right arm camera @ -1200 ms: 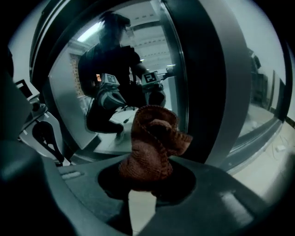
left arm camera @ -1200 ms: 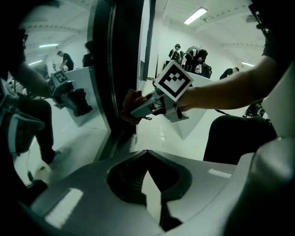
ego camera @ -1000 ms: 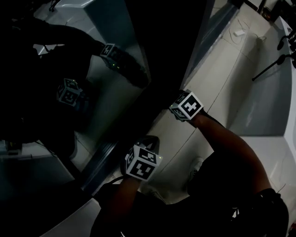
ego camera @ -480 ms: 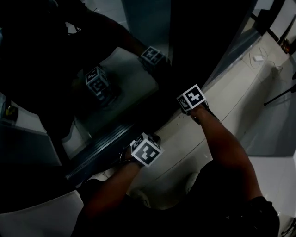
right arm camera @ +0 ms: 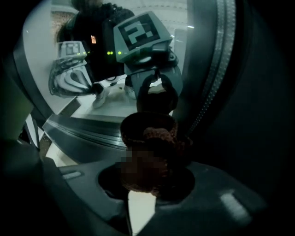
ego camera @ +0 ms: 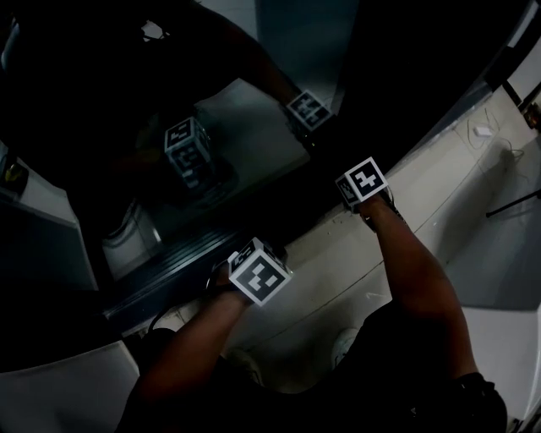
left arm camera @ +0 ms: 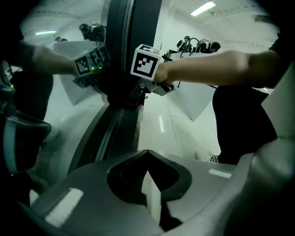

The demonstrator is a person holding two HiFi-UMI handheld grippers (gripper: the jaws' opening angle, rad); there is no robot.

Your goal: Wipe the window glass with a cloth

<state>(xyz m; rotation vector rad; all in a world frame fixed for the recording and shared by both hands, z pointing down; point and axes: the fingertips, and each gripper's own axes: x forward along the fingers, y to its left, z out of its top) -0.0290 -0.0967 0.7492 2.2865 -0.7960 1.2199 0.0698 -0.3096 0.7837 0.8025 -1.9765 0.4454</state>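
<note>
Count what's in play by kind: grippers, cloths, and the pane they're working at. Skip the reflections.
Grippers: 2, the left gripper shut and empty, the right gripper shut on the cloth
Cloths: 1, the dark cloth
Window glass in front of the grippers: 1
Total: 4

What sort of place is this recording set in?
Probably an indoor workroom or studio: a pale tiled floor, tall window glass in a dark frame, and strip lights on the ceiling.
</note>
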